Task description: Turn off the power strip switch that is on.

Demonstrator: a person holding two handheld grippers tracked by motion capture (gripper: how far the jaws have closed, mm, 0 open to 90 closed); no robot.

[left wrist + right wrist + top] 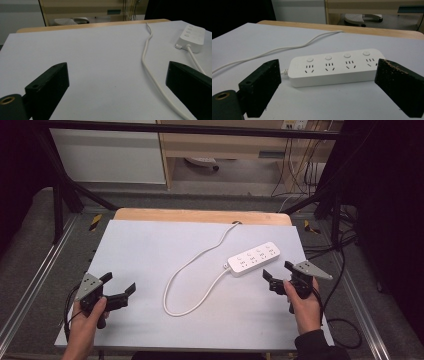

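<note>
left gripper (121, 285) black with blocky matte jaws, grey three-cornered plate dotted with small holes on top, black cable trailing behind, brass-ringed screw hole near the jaw base, right gripper (278, 271) the same build, its pads scuffed with pale specks, dark sleeve (320, 347) at the right wrist

Even overhead light on the white tabletop (150, 250), soft shadows — dark, underexposed surroundings, slightly grainy.

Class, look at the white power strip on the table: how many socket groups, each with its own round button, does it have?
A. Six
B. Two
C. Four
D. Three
C: the right gripper view shows the power strip lying flat, with four round buttons in a row along its top face and a set of socket slots under each one.
</note>
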